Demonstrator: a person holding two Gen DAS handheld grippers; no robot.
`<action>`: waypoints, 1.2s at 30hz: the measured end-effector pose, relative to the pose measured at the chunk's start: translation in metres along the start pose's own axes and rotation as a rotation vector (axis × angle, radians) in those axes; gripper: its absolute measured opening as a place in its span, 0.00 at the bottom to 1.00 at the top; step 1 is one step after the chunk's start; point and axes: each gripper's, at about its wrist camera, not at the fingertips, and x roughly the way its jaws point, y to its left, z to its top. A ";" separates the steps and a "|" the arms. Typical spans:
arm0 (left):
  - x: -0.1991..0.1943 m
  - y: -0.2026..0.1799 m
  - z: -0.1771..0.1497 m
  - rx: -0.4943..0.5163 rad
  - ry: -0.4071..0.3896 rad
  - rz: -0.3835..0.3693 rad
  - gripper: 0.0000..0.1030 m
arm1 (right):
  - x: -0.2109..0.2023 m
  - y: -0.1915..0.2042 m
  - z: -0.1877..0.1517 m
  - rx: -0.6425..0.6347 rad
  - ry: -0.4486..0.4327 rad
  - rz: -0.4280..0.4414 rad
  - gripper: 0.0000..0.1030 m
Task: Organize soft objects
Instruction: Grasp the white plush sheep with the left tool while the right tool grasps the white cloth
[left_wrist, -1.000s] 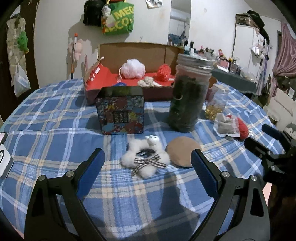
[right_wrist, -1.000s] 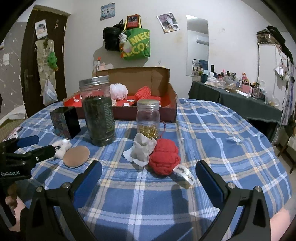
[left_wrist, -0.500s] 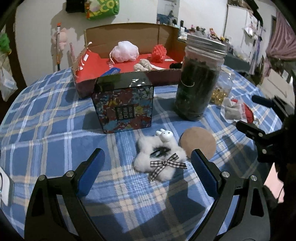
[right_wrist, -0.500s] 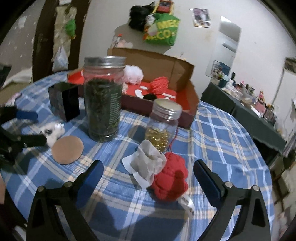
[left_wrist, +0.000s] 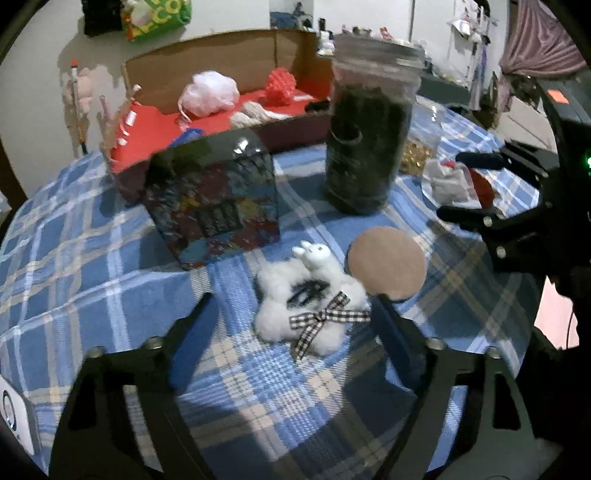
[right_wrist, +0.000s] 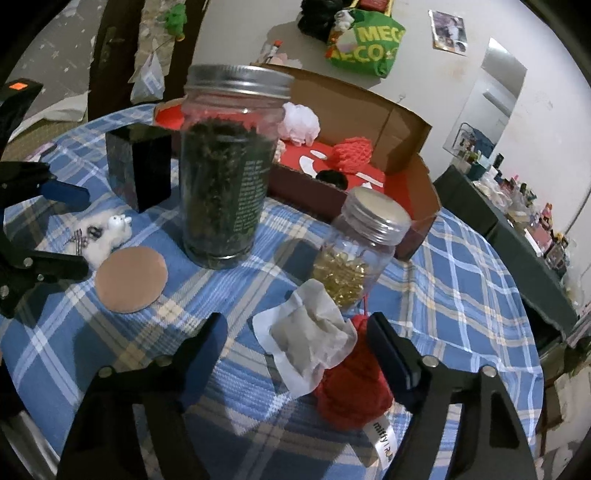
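A white fluffy toy (left_wrist: 273, 299) with a checked bow lies on the blue plaid tablecloth (left_wrist: 74, 266). It sits between the fingers of my left gripper (left_wrist: 291, 306), whose jaws are closing; the right finger is at the toy's edge and the left finger stands apart. A crumpled grey-white cloth (right_wrist: 310, 332) rests against a red knitted ball (right_wrist: 351, 391). Both are between the closing fingers of my right gripper (right_wrist: 295, 325). Its right finger is at the ball and its left finger is clear of the cloth.
A round brown pad (left_wrist: 388, 267) lies right of the toy. Behind stand a flowered tin (left_wrist: 214, 210), a tall dark-filled jar (right_wrist: 225, 177) and a small jar of yellow capsules (right_wrist: 354, 251). The open cardboard box (right_wrist: 369, 110) holds a pale pouf (left_wrist: 210, 94) and a red knit (left_wrist: 280, 83).
Both pairs of jaws have narrowed. Each gripper has come closer to its objects and rolled, so the table now looks tilted in both views.
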 end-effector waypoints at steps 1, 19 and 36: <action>0.001 -0.001 0.000 0.006 -0.004 0.001 0.70 | 0.001 0.000 0.000 -0.005 0.001 -0.003 0.70; -0.033 -0.014 0.010 0.018 -0.125 -0.062 0.41 | -0.030 -0.014 -0.002 0.126 -0.115 0.109 0.08; -0.036 -0.032 0.024 0.027 -0.152 -0.105 0.41 | -0.051 0.001 -0.001 0.201 -0.188 0.225 0.08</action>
